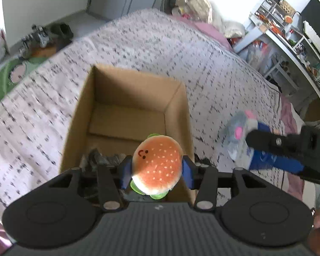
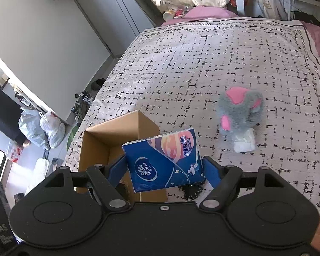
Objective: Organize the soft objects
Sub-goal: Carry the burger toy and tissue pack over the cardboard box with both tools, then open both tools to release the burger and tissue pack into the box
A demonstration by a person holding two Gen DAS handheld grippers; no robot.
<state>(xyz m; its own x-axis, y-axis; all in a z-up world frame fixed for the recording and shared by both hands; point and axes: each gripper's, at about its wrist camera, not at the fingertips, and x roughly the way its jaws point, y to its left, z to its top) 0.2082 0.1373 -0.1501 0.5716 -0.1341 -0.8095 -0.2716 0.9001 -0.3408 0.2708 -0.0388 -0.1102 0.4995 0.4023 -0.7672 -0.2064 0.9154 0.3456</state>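
Left wrist view: the left gripper has its two blue fingers pressed against the sides of a round hamburger plush toy with an orange sesame bun, a small smiling face and green lettuce edging. Directly ahead of and below the toy sits an open cardboard box on a bedspread patterned with black dashes. Off to this tool's right, the right gripper appears beside a grey and pink plush.

Right wrist view: the right gripper clamps a blue Vinda tissue pack between its blue fingers, the pack tilted. The cardboard box lies ahead and to the left of this tool. The grey and pink plush rests on the bedspread ahead and to the right, well apart from the box.
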